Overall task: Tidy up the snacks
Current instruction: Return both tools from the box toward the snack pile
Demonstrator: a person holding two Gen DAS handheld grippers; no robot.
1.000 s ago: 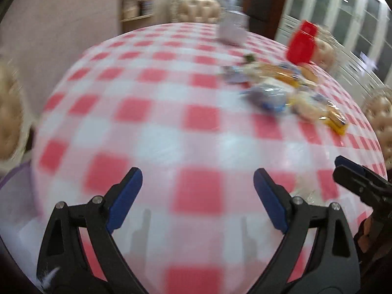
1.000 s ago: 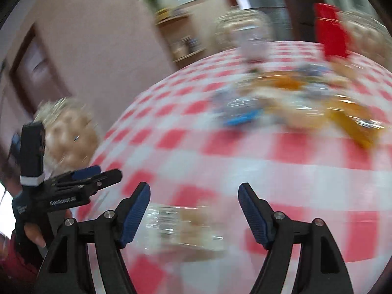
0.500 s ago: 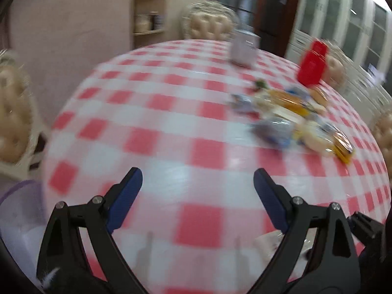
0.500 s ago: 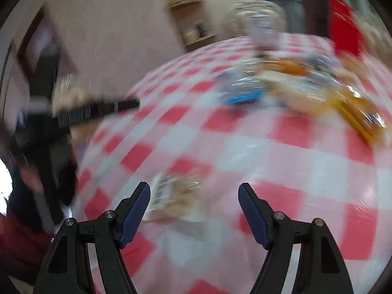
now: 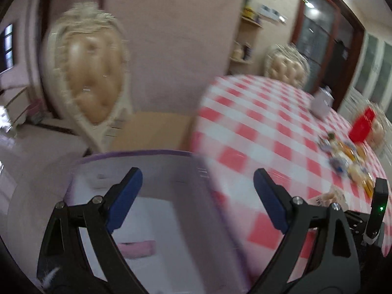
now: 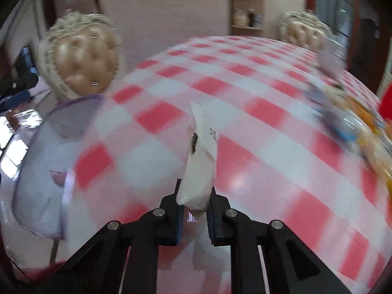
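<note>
My right gripper (image 6: 194,212) is shut on a clear snack packet (image 6: 201,156) that stands up between its blue pads above the red-checked table (image 6: 245,112). My left gripper (image 5: 196,198) is open and empty, hovering over a translucent purple-rimmed bin (image 5: 147,166) beside the table's left edge; a pink item (image 5: 137,248) lies in the bin. The bin also shows in the right wrist view (image 6: 41,161) at the left. A pile of snack packets lies at the far right of the table (image 5: 350,161), also in the right wrist view (image 6: 355,120).
A red container (image 5: 362,125) and a grey box (image 5: 322,103) stand on the table's far side. Cream tufted chairs (image 5: 90,80) (image 6: 80,54) stand around the table. A wooden shelf (image 6: 247,17) is on the back wall. The right gripper's body (image 5: 377,213) shows at the left view's right edge.
My right gripper closed on the snack packet and lifted it off the table. My left gripper swung left, away from the table top, to above the bin.
</note>
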